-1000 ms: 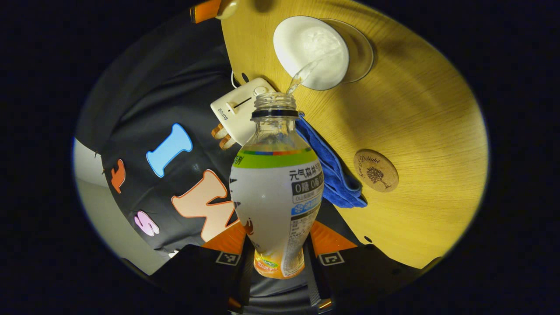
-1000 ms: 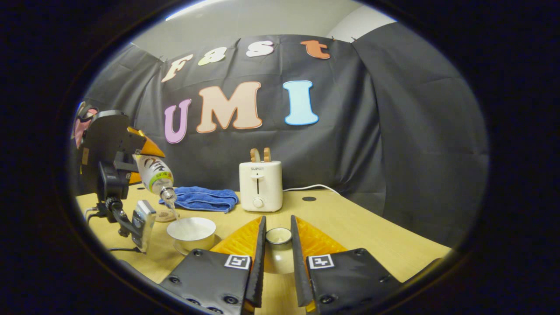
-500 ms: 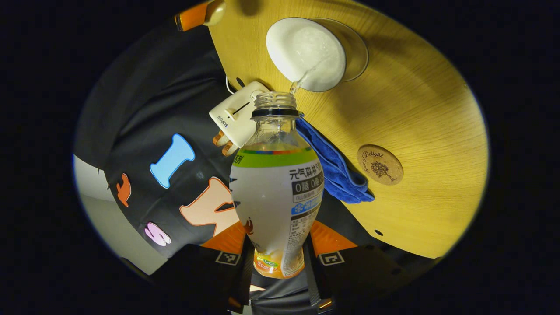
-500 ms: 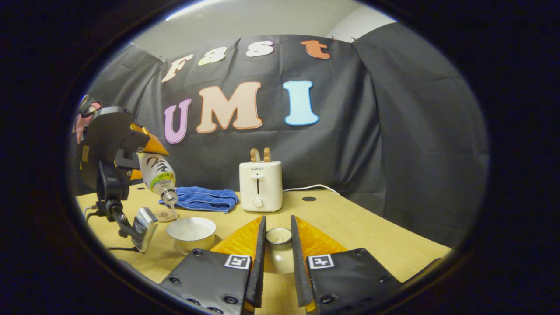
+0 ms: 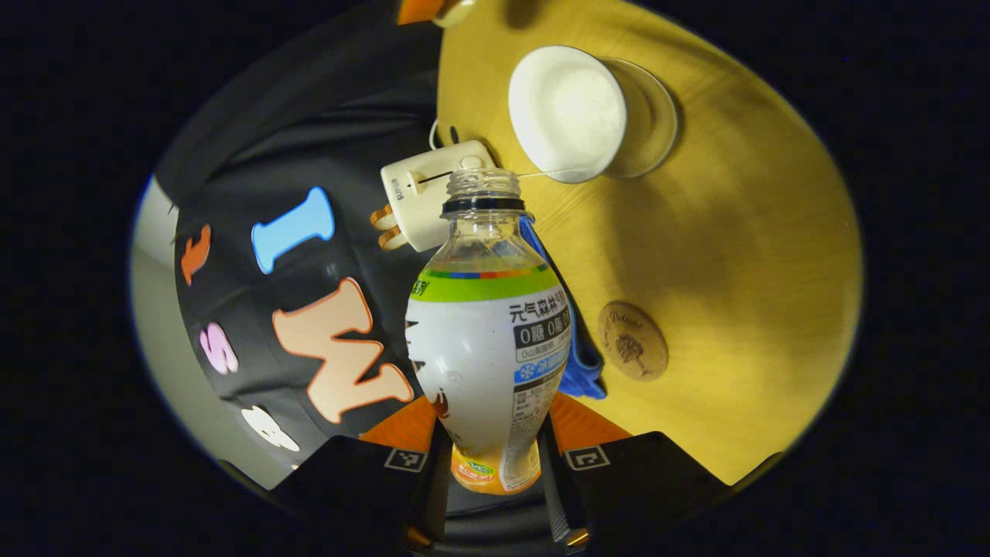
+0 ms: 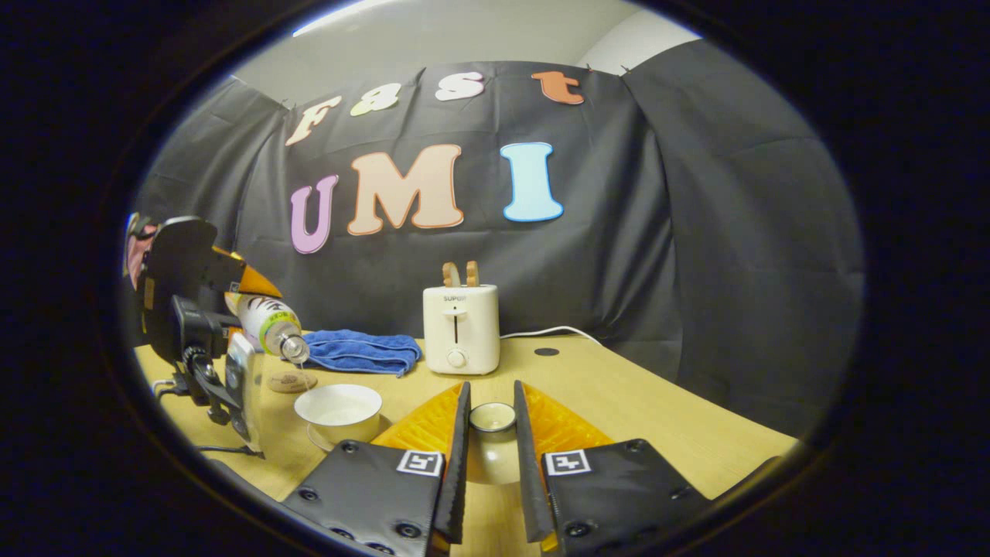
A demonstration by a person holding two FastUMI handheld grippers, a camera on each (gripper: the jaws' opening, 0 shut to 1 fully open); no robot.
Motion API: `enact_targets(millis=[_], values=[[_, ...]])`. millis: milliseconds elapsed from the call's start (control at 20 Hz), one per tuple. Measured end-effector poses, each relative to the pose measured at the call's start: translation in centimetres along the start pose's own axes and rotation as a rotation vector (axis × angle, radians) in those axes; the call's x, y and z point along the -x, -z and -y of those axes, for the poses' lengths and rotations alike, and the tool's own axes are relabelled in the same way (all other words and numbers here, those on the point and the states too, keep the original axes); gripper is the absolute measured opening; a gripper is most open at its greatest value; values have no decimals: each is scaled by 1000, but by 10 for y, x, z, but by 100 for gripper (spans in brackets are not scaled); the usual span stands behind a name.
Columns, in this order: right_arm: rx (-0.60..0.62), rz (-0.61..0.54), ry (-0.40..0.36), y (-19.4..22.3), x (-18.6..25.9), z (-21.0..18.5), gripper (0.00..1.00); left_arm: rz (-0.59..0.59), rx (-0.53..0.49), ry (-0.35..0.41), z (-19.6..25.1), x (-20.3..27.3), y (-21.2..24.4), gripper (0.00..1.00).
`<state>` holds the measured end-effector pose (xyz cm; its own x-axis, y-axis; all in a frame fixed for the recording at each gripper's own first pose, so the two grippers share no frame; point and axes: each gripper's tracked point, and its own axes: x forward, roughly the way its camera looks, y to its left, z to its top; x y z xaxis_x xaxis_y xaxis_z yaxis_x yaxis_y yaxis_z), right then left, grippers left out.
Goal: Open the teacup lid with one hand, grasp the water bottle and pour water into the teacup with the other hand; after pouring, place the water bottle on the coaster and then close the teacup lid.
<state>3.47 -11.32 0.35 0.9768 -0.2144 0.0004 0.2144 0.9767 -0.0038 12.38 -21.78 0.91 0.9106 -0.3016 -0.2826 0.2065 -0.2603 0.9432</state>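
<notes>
Water bottle (image 5: 486, 340) | clamped at base in left gripper (image 5: 487, 464), neck pointing away toward teacup (image 5: 568, 112) | coaster (image 5: 633, 340) lies rightward | right gripper (image 6: 486, 456) clamps lid (image 6: 492, 418)

The left gripper view rides high over the wooden table (image 5: 735, 255), tipped and rolled, so the tabletop fills its right half and the booth wall its left. It looks along its own fingers, close on the water bottle (image 5: 487, 340) clamped between them, toward the teacup (image 5: 568, 112) farther off.

The right gripper view sits low, near table height, level and facing the back wall. The teacup lid (image 6: 492, 433) is close before it.

Both views share the teacup (image 6: 340, 410), toaster (image 6: 461, 329), blue towel (image 6: 363, 350) and coaster (image 6: 288, 381).
</notes>
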Motion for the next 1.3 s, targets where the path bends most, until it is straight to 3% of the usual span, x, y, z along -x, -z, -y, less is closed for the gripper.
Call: enact_targets(millis=[100,300,500,750,950,1300], values=[[0,-1,0,0,1,0,34,12,227,19,10,-1,3,49],[0,1,0,0,0,0,34,25,672,-14,5,-4,10,49],[0,0,-2,0,0,0,35,90,1057,-138,-26,-1,18,48],[0,1,-3,-1,0,0,34,222,1503,-149,-36,-3,12,48],[0,0,-3,0,0,0,35,246,1673,-129,-27,-17,13,49],[0,2,-1,0,0,0,35,205,1703,-135,-4,-45,18,49]])
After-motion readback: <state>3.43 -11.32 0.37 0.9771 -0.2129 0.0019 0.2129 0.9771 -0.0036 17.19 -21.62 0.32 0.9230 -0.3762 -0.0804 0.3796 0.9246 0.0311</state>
